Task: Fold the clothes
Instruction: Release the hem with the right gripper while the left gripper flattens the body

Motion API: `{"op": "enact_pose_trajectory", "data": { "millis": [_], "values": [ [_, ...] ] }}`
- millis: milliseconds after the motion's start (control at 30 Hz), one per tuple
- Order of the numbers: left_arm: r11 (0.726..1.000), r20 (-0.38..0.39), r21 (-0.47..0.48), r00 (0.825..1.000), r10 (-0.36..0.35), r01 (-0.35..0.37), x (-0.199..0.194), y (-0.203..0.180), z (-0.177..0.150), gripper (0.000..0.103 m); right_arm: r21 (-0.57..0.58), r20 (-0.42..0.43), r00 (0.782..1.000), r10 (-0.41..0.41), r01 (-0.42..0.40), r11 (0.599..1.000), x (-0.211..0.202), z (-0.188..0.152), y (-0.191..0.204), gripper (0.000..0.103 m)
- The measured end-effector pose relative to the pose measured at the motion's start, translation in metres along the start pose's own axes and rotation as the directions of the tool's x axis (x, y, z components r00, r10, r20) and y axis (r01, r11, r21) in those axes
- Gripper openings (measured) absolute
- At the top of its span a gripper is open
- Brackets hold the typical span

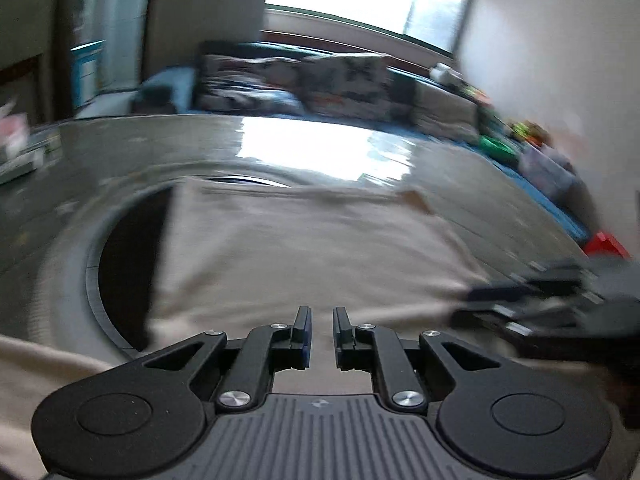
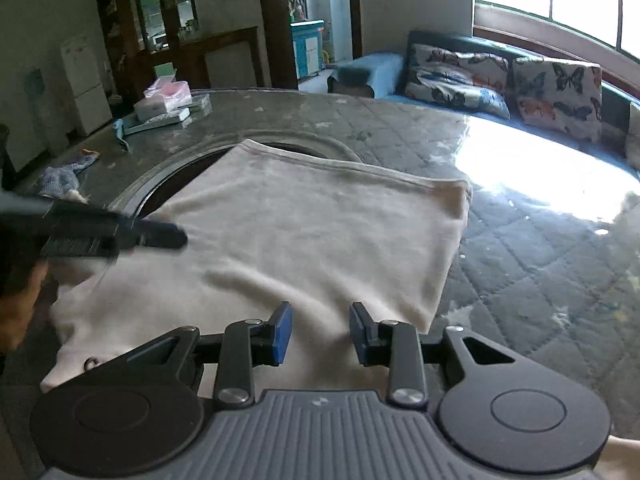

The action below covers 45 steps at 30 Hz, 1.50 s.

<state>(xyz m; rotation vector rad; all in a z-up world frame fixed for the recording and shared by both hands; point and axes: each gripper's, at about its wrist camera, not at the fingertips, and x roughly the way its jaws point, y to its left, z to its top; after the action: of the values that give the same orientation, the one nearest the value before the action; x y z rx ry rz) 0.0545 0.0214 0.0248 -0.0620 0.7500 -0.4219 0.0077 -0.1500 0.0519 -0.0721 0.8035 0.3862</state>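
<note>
A cream-white garment [image 2: 304, 240] lies spread on the grey quilted table [image 2: 540, 280], partly over a round dark opening [image 2: 176, 176]. It also shows, blurred, in the left wrist view [image 1: 304, 248]. My left gripper [image 1: 322, 316] hovers over the garment's near edge, jaws a little apart with nothing between them; it shows at the left of the right wrist view [image 2: 160, 236]. My right gripper [image 2: 320, 320] is open and empty above the garment's near edge; it appears blurred at the right of the left wrist view [image 1: 480, 304].
Boxes and packets [image 2: 168, 104] and a small blue cloth [image 2: 64, 180] lie on the table's far left. A sofa with butterfly cushions [image 2: 500, 80] stands behind the table under a bright window. Cabinets [image 2: 160, 32] and a white fridge [image 2: 84, 80] line the far wall.
</note>
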Motion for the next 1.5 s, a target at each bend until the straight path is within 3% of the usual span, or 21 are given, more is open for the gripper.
{"op": "enact_pose_trajectory", "data": {
  "millis": [267, 367, 500, 733, 900, 1033, 1233, 1500],
  "values": [
    [0.993, -0.064, 0.089, 0.996, -0.067, 0.073, 0.027, -0.04, 0.0, 0.013, 0.003, -0.013, 0.997, -0.076, 0.076, 0.997, 0.01, 0.01, -0.013, 0.03],
    [0.988, -0.052, 0.14, 0.997, -0.063, 0.069, 0.027, -0.052, -0.006, 0.025, 0.01, -0.026, 0.997, -0.078, 0.078, 0.997, 0.018, 0.014, -0.019, 0.03],
    [0.978, -0.062, 0.18, 0.994, -0.091, 0.101, 0.023, -0.06, -0.012, 0.027, 0.027, -0.021, 0.996, -0.092, 0.092, 0.995, 0.023, 0.021, -0.026, 0.03],
    [0.978, -0.083, 0.166, 0.99, -0.112, 0.125, 0.012, -0.055, -0.019, 0.028, 0.035, -0.008, 0.995, -0.099, 0.099, 0.994, 0.016, 0.024, -0.03, 0.031],
    [0.977, -0.075, 0.181, 0.992, -0.101, 0.114, -0.007, -0.055, -0.034, 0.029, -0.064, -0.017, 0.999, -0.05, 0.049, 0.997, -0.008, 0.008, -0.012, 0.031],
    [0.976, -0.058, 0.189, 0.994, -0.097, 0.106, -0.025, -0.056, -0.053, 0.037, -0.14, -0.029, 1.0, -0.001, -0.003, 0.99, -0.027, -0.014, 0.01, 0.031],
    [0.968, -0.018, 0.236, 0.996, -0.082, 0.084, -0.054, -0.062, -0.076, 0.047, -0.175, -0.025, 1.0, -0.009, 0.005, 0.985, -0.047, -0.04, 0.019, 0.032],
    [0.962, -0.023, 0.254, 0.995, -0.096, 0.099, -0.069, -0.059, -0.089, 0.045, -0.174, -0.024, 0.999, -0.023, 0.018, 0.985, -0.069, -0.068, 0.019, 0.035]
  ]
}}
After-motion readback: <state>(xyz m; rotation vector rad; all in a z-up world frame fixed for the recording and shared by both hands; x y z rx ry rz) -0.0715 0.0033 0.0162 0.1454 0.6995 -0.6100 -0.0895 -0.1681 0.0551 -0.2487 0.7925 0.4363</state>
